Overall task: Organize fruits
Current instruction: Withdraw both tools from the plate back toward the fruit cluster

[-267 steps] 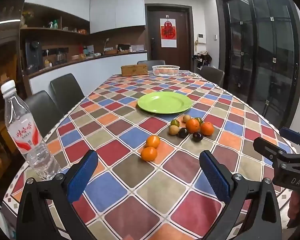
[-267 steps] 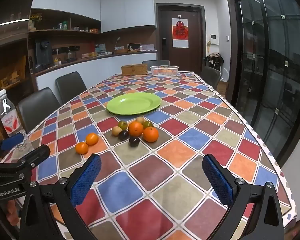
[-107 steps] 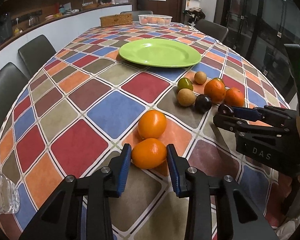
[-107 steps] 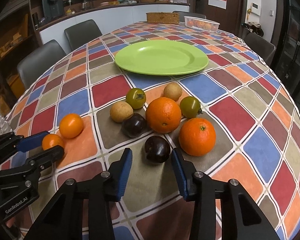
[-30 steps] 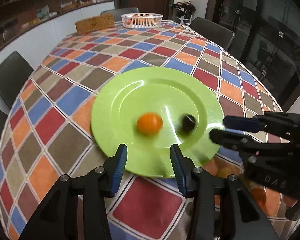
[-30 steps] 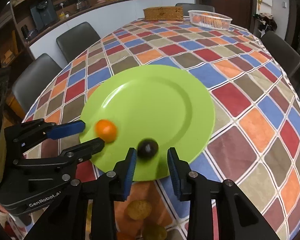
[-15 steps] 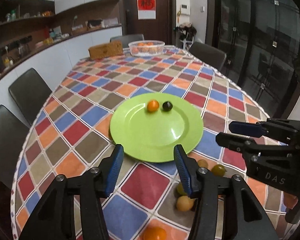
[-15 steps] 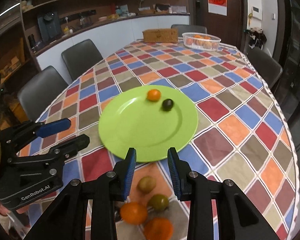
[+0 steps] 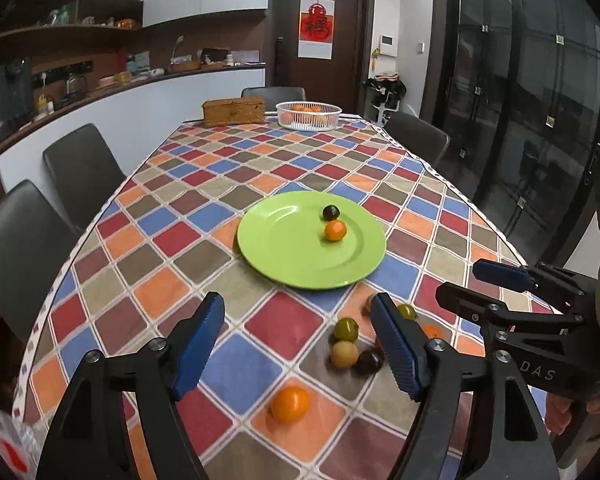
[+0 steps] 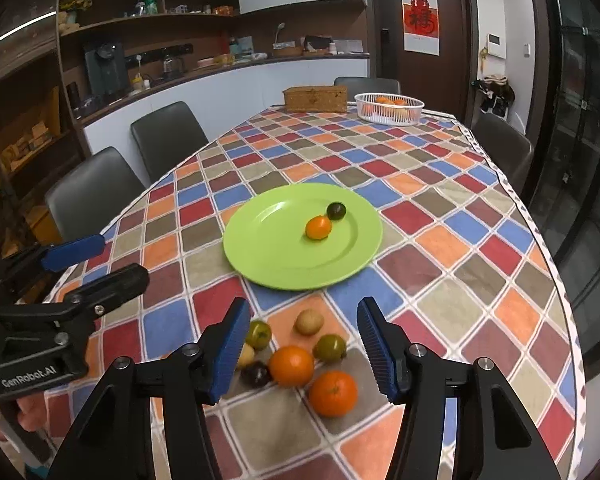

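One big table (image 9: pixel 188 236) holds a green plate (image 9: pixel 284 252) with an orange (image 9: pixel 335 230) touching a dark plum (image 9: pixel 331 212). Both grippers, left gripper (image 9: pixel 296 344) and right gripper (image 10: pixel 302 350), are opening with nothing inside.

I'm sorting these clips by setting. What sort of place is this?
Most likely a home dining room joined to a kitchen: a long table with a checked cloth and dark chairs around it, and a counter with shelves and small appliances along the wall.
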